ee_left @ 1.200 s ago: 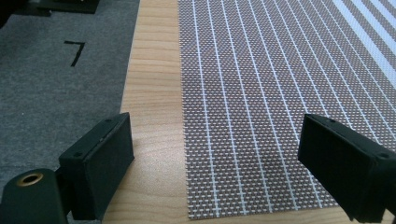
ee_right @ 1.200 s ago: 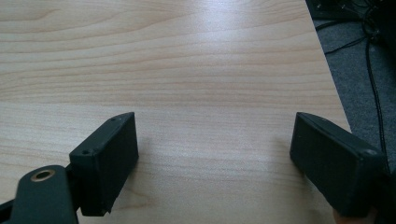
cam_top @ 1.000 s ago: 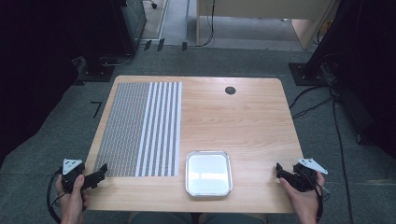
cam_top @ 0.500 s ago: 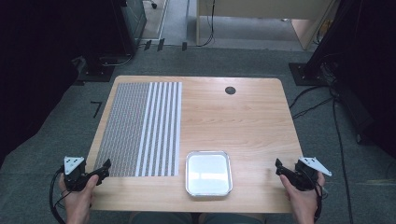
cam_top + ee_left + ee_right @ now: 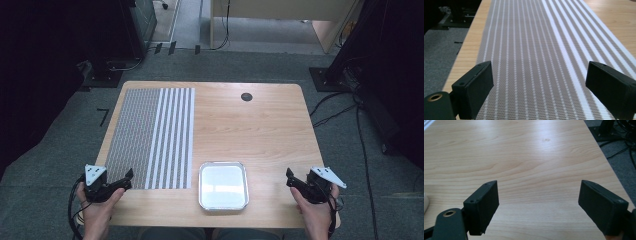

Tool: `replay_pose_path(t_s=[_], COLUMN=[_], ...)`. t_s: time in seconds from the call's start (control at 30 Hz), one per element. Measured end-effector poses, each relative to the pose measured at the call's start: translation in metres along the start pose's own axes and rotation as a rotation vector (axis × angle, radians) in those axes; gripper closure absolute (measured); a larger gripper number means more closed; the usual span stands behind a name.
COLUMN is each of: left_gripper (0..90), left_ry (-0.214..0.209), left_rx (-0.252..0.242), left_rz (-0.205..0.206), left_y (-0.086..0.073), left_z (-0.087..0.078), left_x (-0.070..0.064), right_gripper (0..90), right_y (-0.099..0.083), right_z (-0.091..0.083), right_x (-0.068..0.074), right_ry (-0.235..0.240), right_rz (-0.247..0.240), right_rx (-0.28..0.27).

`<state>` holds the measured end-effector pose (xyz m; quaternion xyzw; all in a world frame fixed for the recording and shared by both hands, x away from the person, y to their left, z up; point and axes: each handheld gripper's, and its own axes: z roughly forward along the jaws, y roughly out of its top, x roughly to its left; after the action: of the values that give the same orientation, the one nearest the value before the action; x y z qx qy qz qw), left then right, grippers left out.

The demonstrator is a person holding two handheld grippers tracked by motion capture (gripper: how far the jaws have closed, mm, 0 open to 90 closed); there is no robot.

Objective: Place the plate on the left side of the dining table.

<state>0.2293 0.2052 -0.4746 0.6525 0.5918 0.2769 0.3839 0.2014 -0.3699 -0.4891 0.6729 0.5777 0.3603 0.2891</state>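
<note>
A pale wooden worktop (image 5: pixel 260 130) with rounded corners stands on grey carpet, seen from above with a person's two hands entering at its near edge. The left tongs (image 5: pixel 124 181), held in the left hand (image 5: pixel 96 210), hover at the near-left corner with jaws spread wide apart and holding nothing; in the left gripper view the left tongs (image 5: pixel 539 85) look straight along a striped woven mat (image 5: pixel 541 50), whose left edge runs just inside the worktop's left edge. The mat (image 5: pixel 152 137) lies flat over the left part of the surface, reaching from near the far edge almost to the near one. The right tongs (image 5: pixel 291 179), in the right hand (image 5: pixel 316 212), sit at the near-right corner, jaws likewise wide and gripping nothing; the right gripper view shows the right tongs (image 5: pixel 539 202) over bare wood, the worktop's right edge (image 5: pixel 606 162) falling away to carpet and cables. A shallow metal tray (image 5: pixel 223 185), empty and white inside, rests near the front edge between the two hands, just right of the mat and well apart from both tongs. A small dark round grommet (image 5: pixel 246 97) marks the far side. The centre and right of the surface lie open.
</note>
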Motion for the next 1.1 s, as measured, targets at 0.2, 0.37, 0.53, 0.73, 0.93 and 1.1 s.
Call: replay_pose_path(t_s=[0.2, 0.37, 0.53, 0.73, 0.93, 1.1], left_gripper=[7.6, 7.6, 7.7, 7.8, 7.8, 7.9], left_ry=[0.004, -0.024, -0.051, -0.097, -0.132, -0.161], left_rx=[0.020, 0.040, 0.043, 0.044, 0.053, 0.061], left_rz=[0.021, 0.046, 0.064, 0.080, 0.097, 0.112], left_y=[0.000, 0.001, 0.002, 0.005, 0.005, 0.004], left_z=[0.007, 0.011, 0.013, 0.017, 0.021, 0.024], left_x=[-0.024, -0.043, -0.058, -0.084, -0.105, -0.123], right_gripper=[17.6, 17.7, 17.8, 18.2, 18.5, 19.0], right_y=[0.002, 0.003, 0.003, 0.003, 0.001, 0.001], right_z=[-0.002, -0.003, -0.003, -0.003, -0.001, 0.001], right_x=[0.014, 0.025, 0.034, 0.048, 0.061, 0.071], right_ry=[-0.020, 0.000, 0.021, 0.054, 0.070, 0.086], right_rz=[-0.031, -0.036, -0.043, -0.044, -0.056, -0.061], right_rx=[-0.003, -0.005, -0.005, -0.006, -0.003, 0.000])
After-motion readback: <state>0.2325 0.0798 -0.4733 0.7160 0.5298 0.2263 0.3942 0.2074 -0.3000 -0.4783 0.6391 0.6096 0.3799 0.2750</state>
